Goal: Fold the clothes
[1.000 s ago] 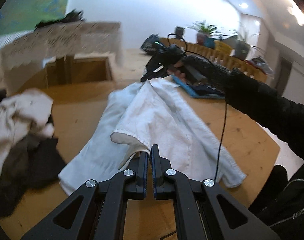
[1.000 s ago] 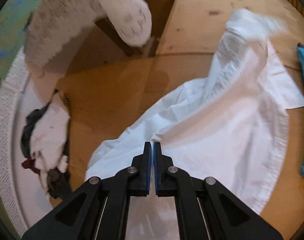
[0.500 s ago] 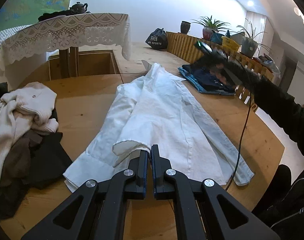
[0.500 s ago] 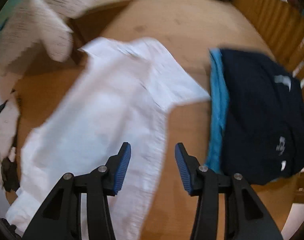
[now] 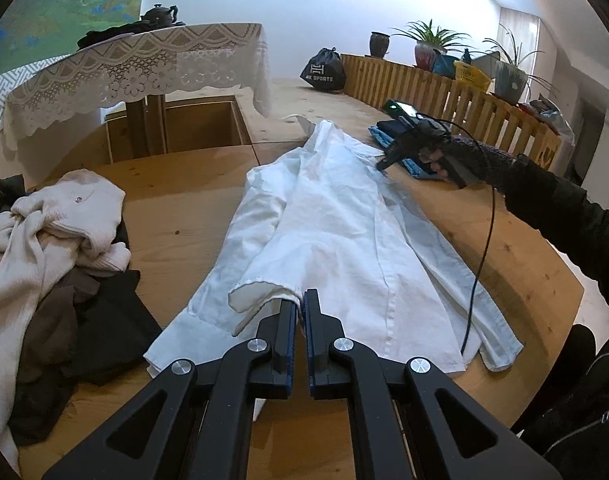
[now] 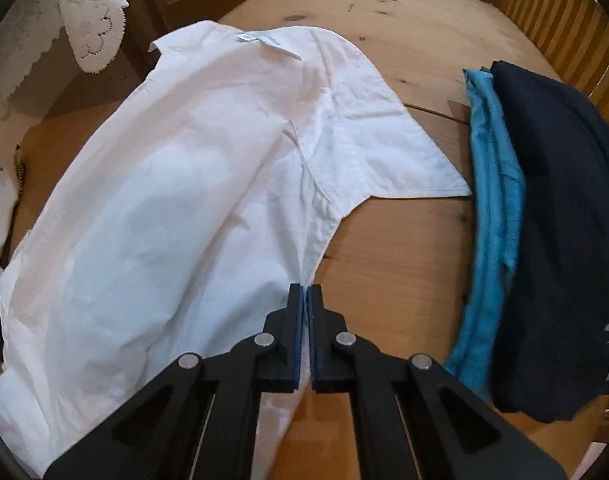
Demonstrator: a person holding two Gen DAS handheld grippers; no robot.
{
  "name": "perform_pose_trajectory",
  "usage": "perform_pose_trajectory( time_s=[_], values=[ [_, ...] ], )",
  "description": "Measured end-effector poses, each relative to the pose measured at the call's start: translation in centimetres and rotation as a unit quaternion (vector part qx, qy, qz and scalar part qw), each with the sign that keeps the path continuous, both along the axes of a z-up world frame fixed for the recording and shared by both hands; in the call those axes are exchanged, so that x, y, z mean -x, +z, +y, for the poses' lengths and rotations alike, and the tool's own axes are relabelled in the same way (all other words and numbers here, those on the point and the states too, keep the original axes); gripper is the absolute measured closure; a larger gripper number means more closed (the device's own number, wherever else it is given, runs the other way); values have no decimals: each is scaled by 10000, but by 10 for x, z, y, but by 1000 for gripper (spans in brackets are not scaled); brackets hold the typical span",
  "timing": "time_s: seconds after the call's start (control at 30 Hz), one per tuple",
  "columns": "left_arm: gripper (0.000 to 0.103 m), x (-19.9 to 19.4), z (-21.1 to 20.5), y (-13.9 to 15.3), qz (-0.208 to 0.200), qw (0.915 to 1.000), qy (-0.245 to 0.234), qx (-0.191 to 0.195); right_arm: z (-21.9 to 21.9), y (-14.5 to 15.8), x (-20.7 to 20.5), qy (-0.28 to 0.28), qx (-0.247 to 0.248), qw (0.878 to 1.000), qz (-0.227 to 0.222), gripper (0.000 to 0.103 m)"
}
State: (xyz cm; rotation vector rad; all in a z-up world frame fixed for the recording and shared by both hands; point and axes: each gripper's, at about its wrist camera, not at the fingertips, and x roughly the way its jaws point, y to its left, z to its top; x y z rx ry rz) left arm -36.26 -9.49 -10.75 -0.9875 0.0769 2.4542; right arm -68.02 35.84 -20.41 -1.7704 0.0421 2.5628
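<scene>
Wooden table (image 5: 176, 216) carries a white shirt (image 5: 344, 232) spread lengthwise, collar at the far end.

Its near hem fold sits pinched in the closed left tool (image 5: 299, 308), lifted slightly off the layer beneath. Further up, at the side seam below the sleeve, the right tool (image 6: 304, 294) has its jaws pressed together on the shirt's edge. Folded blue and navy clothes (image 6: 544, 216) lie just right of the sleeve; a heap of cream and dark clothes (image 5: 52, 248) lies left.
</scene>
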Motion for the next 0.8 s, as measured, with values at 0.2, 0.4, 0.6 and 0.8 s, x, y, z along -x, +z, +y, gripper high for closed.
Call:
perform_pose_trajectory(
  time_s=[0.2,0.4,0.6,0.8],
  values=[
    [98,1,-4,-2,-22,9999,65,115,25,15,4,-279,-668,9973,142,101],
    [99,2,-6,3,3,9999,126,65,19,-1,1,-193,-1292,9913,-135,93],
    [99,-12,36,2,-140,9982,-580,95,8,33,-105,54,-844,9962,195,58],
    [98,-29,147,-26,-557,9746,-2070,647,-34,10,-221,584,-179,9981,-23,59]
  ],
)
